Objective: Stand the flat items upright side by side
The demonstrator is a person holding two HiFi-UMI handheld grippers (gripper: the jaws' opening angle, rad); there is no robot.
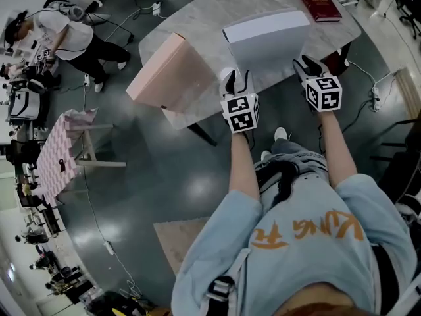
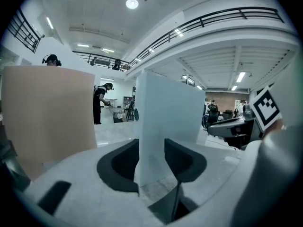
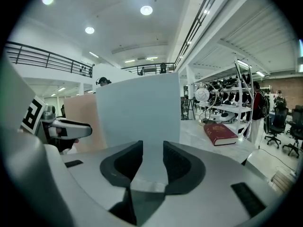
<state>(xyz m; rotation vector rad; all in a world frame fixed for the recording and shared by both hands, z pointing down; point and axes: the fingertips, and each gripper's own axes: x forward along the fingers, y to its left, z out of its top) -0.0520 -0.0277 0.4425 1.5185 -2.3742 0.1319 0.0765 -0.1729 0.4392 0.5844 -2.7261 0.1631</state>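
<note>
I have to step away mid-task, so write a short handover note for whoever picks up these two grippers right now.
Left gripper: shut on the near edge of the white box.
Right gripper: shut on the same edge, further right.
Things: the white box is held upright at the near side of the table. The pink box stands upright to its left, apart from it. The red book lies flat at the far right corner.
Done: pink box stood up.
Left: settle the white box beside the pink one, release, then probably stand the book.
</note>
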